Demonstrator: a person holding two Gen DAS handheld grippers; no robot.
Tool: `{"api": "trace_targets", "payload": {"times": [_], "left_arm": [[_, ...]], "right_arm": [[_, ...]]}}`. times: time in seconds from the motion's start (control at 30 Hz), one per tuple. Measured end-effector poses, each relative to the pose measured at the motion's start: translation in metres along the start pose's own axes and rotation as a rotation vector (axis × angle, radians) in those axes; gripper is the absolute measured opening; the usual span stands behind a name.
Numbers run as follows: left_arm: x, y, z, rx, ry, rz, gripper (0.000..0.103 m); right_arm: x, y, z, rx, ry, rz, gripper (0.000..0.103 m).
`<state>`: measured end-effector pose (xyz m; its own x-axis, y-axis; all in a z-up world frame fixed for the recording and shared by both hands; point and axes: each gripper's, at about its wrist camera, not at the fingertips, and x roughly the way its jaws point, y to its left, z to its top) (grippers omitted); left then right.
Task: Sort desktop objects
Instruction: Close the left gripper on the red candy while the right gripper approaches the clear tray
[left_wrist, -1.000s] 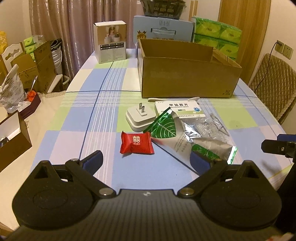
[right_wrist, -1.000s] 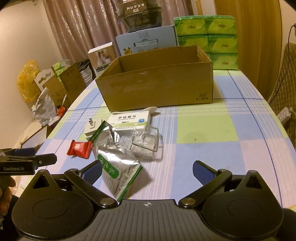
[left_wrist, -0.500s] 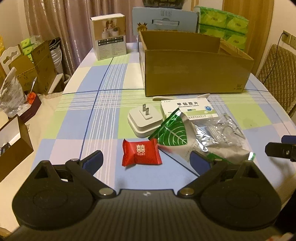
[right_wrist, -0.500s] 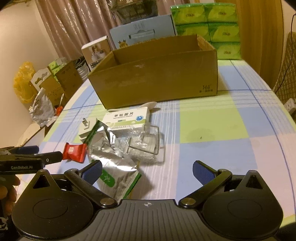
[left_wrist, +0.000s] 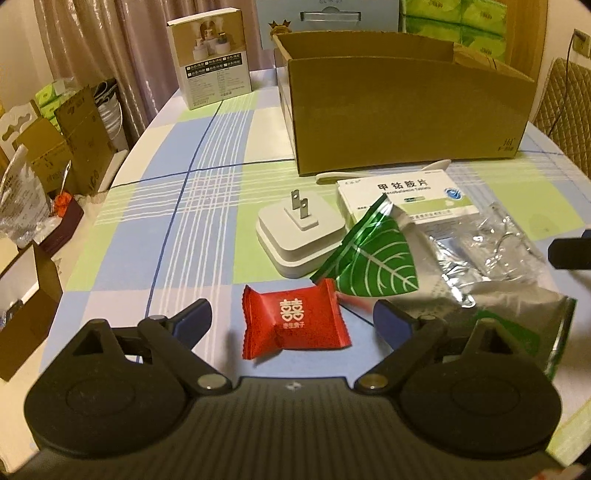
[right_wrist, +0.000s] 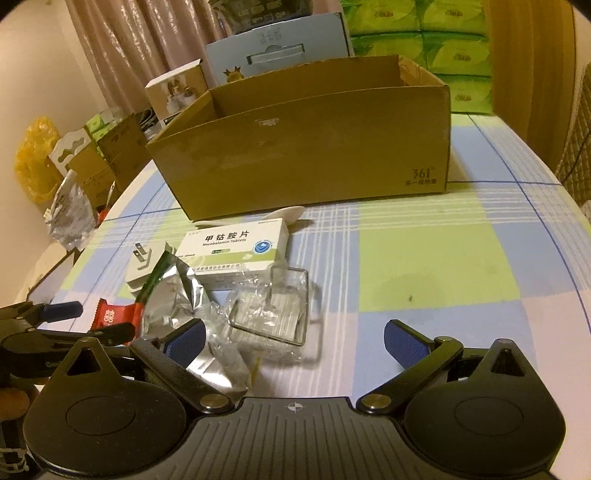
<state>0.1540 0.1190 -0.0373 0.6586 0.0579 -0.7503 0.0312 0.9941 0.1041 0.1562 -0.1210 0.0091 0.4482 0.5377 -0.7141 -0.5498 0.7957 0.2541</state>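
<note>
Down on the checked blue, green and white desk, the left tongs stood spread wide, their blue-padded tips on either side of a small red candy wrapper printed with a white double-happiness sign. The wrapper lay flat on the cloth, puffed in the middle and crimped at both ends, and neither pad touched it. Just behind it sat a white square plug adapter with its two metal prongs pointing up. A crumpled silver foil pouch with a green leaf corner leaned against the adapter and spread off to the right, under the left tongs' right finger. Beyond the pouch lay a white and green medicine box with blue print, and a white plastic spoon rested between that box and a large open brown cardboard carton.

The right tongs were also spread wide and held nothing. Its left pad lay over the silver pouch, and a clear crinkled plastic packet with a wire frame sat just ahead between the fingers. A white product box stood upright near the far left edge of the desk, well apart from the pile.
</note>
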Motion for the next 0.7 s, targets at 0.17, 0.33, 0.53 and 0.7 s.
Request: {"api": "trace_targets", "payload": {"times": [0.17,0.33,0.53,0.7], "left_arm": [[0.008,-0.002,-0.005,0.023,-0.015,0.012,0.086],[0.017,0.001,-0.007,0.011,-0.005,0.011,0.075],[0.018,0.0,-0.008,0.013,-0.018,0.007,0.071],[0.017,0.0,-0.007,-0.002,-0.016,-0.017,0.054]], "right_arm": [[0.007,0.0,-0.001,0.001,0.016,0.019,0.101],[0.012,0.0,0.0,0.012,0.03,0.024,0.101],[0.013,0.002,0.0,0.005,0.032,0.027,0.101],[0.013,0.004,0.0,0.001,0.032,0.024,0.101]]}}
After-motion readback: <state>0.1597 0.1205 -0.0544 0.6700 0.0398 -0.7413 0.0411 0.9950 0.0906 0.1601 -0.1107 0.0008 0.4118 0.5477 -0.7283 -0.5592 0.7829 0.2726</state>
